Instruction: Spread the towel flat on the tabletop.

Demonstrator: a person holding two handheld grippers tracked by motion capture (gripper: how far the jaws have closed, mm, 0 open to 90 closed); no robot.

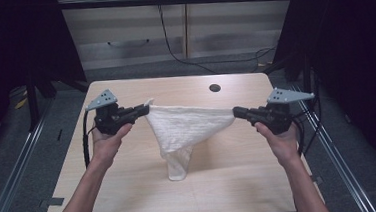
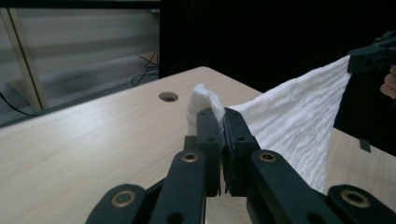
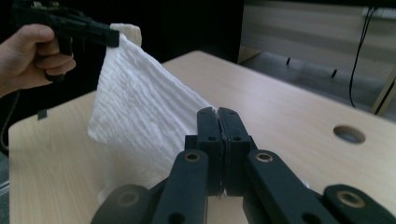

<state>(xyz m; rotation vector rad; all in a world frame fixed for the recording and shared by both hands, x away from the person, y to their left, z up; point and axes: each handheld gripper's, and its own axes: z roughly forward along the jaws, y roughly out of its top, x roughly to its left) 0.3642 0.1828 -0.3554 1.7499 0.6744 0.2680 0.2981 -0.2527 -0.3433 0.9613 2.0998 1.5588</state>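
Note:
A white ribbed cloth (image 1: 185,127) hangs stretched between my two grippers above the wooden table (image 1: 131,190), its lower end sagging down to the tabletop. My left gripper (image 1: 145,108) is shut on the cloth's left corner, which pokes up past the jaws (image 2: 201,99). At the other top corner my right gripper (image 1: 236,112) is shut on the cloth (image 3: 140,107). In the left gripper view the right gripper (image 2: 351,63) shows far off at the upper right. In the right gripper view the left gripper (image 3: 112,38) and its hand show at the upper left.
A round cable hole (image 1: 215,88) sits near the table's far edge. Beyond the table stand pale cabinets (image 1: 130,30) with a black cable (image 1: 172,47) trailing to the floor. Dark curtains flank both sides, and metal rails (image 1: 15,168) run along the floor.

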